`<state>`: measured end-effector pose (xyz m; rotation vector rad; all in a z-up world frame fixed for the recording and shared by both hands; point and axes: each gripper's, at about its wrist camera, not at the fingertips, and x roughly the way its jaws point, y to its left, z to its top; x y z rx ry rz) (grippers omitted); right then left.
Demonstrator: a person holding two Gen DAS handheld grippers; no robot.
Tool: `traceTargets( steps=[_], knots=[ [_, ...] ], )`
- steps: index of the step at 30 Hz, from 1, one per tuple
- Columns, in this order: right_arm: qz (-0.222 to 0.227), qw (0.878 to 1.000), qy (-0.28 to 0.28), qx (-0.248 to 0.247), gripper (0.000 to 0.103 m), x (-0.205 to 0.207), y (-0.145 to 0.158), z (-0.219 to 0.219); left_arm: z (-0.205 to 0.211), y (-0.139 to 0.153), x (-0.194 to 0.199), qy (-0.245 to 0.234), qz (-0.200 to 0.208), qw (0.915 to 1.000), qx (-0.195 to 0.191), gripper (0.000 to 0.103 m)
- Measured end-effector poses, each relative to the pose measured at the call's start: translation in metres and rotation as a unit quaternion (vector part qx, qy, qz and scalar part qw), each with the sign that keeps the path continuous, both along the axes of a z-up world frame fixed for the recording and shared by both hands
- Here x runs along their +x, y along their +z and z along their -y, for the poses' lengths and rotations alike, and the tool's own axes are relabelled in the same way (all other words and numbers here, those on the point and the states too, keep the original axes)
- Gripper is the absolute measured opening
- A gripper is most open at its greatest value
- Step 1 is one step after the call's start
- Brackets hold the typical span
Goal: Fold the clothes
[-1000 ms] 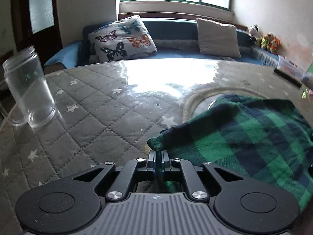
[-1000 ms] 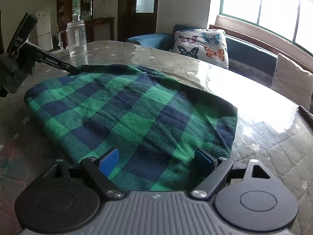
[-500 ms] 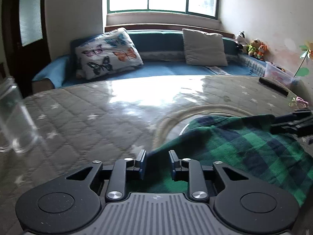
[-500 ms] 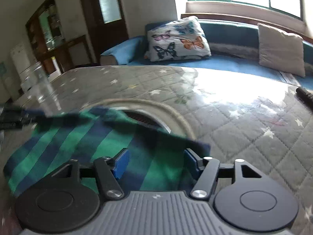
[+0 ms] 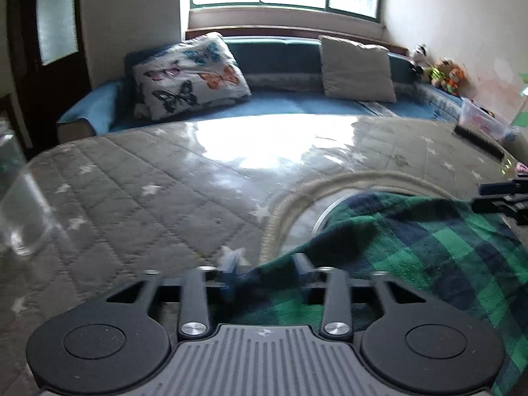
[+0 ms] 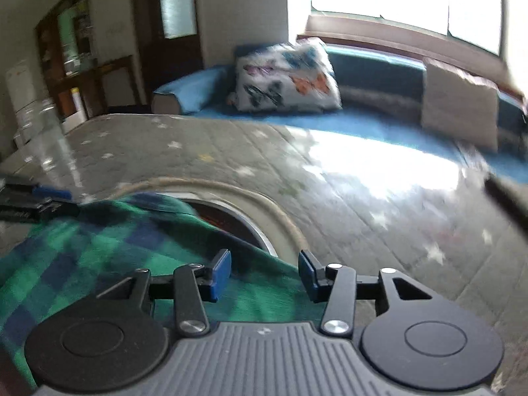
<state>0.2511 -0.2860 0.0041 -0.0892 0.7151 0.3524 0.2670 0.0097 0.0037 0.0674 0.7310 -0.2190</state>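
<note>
Cloth (image 5: 429, 264) spreads on the desk (image 5: 132, 198) toward three o'clock of the left tool (image 5: 267, 269), corner between its just-opening, unclamped jaws; right tool (image 6: 264, 270), jaws closing, gapes over it.

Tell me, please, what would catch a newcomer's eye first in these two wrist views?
The green and navy plaid cloth stands out, heaped on the grey star-quilted table and partly covering a round rope-rimmed mat. Both the left gripper and the right gripper stand open over its near edge. Behind, a butterfly pillow brightens the blue sofa under the window.
</note>
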Motion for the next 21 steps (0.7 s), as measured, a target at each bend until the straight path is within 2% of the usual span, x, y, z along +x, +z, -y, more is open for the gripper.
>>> traceTargets(
  steps=[2, 4, 7, 9, 14, 21],
  knots=[
    [0.007, 0.999, 0.034, -0.002, 0.052, -0.014, 0.008, -0.015, -0.008, 0.006, -0.007, 0.015, 0.006, 0.9999, -0.001, 0.066],
    [0.012, 0.997, 0.072, -0.005, 0.056, -0.030, 0.012, -0.032, -0.017, 0.012, -0.017, 0.030, 0.012, 0.9995, -0.002, 0.086],
    [0.019, 0.991, 0.134, -0.010, 0.060, -0.057, 0.017, -0.062, -0.029, 0.019, -0.031, 0.047, 0.021, 0.9986, -0.007, 0.101],
    [0.023, 0.982, 0.187, -0.016, 0.064, -0.079, 0.018, -0.088, -0.038, 0.023, -0.041, 0.058, 0.026, 0.9979, -0.016, 0.103],
    [0.034, 0.954, 0.296, -0.041, 0.066, -0.122, 0.012, -0.150, -0.061, 0.029, -0.063, 0.085, 0.023, 0.9948, -0.051, 0.103],
    [0.079, 0.924, 0.359, -0.111, 0.064, -0.154, -0.013, -0.213, -0.079, 0.020, -0.090, 0.112, -0.002, 0.9902, -0.084, 0.103]
  ],
)
